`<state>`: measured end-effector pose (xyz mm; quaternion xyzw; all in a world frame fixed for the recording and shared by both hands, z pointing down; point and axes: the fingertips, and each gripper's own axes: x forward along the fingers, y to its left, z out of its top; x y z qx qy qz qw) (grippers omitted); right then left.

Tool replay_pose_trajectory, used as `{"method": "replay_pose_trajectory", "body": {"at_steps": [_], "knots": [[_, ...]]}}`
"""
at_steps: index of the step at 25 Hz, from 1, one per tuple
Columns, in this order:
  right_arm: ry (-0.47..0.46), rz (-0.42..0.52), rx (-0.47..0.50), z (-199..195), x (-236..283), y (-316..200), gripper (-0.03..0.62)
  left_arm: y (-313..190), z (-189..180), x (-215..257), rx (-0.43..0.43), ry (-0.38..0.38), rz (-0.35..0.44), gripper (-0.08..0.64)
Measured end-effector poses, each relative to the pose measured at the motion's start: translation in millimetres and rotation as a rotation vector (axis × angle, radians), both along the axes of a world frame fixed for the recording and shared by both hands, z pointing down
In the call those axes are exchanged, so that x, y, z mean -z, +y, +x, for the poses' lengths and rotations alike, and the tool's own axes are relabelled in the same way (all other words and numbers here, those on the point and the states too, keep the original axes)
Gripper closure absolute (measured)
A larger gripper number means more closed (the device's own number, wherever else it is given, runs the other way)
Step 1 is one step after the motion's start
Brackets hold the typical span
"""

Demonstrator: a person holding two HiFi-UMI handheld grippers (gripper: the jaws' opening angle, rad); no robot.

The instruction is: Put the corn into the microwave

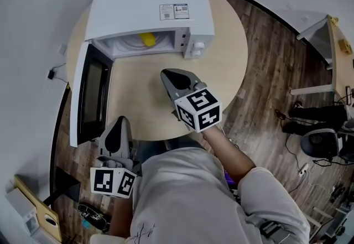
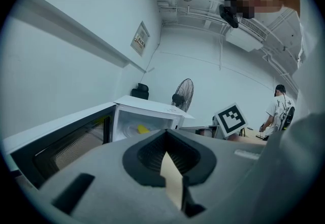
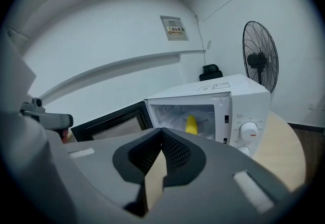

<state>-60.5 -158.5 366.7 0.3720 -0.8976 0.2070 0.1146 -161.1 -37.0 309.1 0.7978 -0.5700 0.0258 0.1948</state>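
- The right gripper [image 1: 170, 75], a grey two-jaw claw with a black-and-white marker cube [image 1: 199, 109] behind it, is clenched on nothing. In the right gripper view its ribbed black pads [image 3: 172, 153] meet at the tip, and only bare tabletop shows through the wedge beneath them.
- It hangs over the middle of the round, pale wooden table [image 1: 224, 66], facing the oven mouth and apart from it.
- The left gripper [image 1: 121, 122], its twin, is likewise closed and empty. It is held low at the table's near edge, just beside the free end of the open door.
- The yellow cob of corn [image 1: 146, 39] lies inside the boxy white microwave [image 1: 155, 2], roughly mid-cavity on the turntable. Nothing is touching it.
- The microwave's dark-glass door [image 1: 91, 93] stands swung wide to the left.
- Judged from this, the placing itself looks done and the step in hand is getting clear of the oven.
- If the door is to be shut, the left gripper is the nearer tool. It would press on the door's outer edge and follow its arc round until it latches, with the right gripper kept out of the swing.
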Motion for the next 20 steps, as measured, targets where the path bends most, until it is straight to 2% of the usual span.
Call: {"method": "replay_pose_trajectory", "body": {"at_steps": [10, 15, 20], "knots": [[0.018, 0.019, 0.038, 12, 19, 39, 0.580, 0, -7, -3, 0.018, 0.000, -0.013, 0.569], [0.013, 0.030, 0.028, 28, 32, 52, 0.580, -1, -13, 8, 0.007, -0.010, 0.009, 0.569], [-0.010, 0.022, 0.018, 44, 41, 59, 0.580, 0, -14, 5, 0.005, -0.006, -0.007, 0.569]]}}
